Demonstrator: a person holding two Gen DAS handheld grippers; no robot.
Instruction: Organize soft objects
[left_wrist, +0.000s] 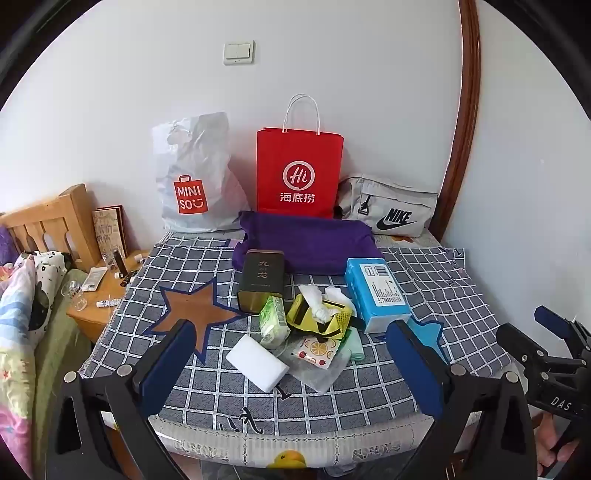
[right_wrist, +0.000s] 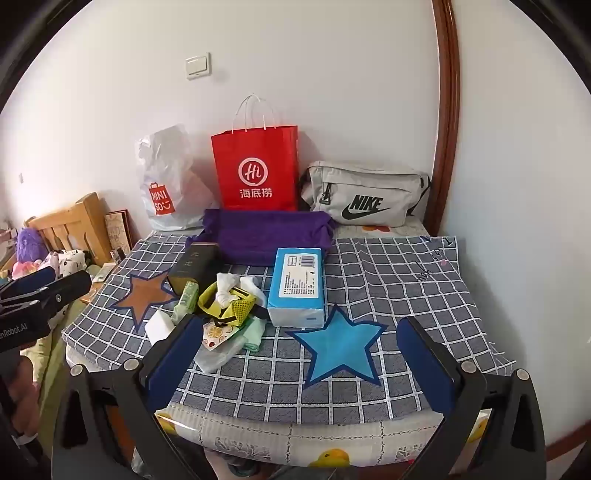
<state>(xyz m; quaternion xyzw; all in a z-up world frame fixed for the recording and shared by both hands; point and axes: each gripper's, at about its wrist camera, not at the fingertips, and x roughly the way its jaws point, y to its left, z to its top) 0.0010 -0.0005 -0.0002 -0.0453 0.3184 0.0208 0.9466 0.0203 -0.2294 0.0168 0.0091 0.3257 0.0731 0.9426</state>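
Soft objects pile (left_wrist: 314, 325) on checked cloth (right_wrist: 388, 295), both tools open

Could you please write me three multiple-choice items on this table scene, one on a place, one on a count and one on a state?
1. Where does the red paper bag stand?
A. Between the white plastic bag and the grey pouch
B. On the blue star
C. On the floor

2. How many star patches does the checked cloth show?
A. One
B. Two
C. Four

3. How is the right gripper?
A. Shut on the tissue pack
B. Open, holding nothing
C. Out of view

Key: 1 A, it stands against the wall between them; 2 B, one brown star, one blue; 3 B, jaws wide, nothing between.
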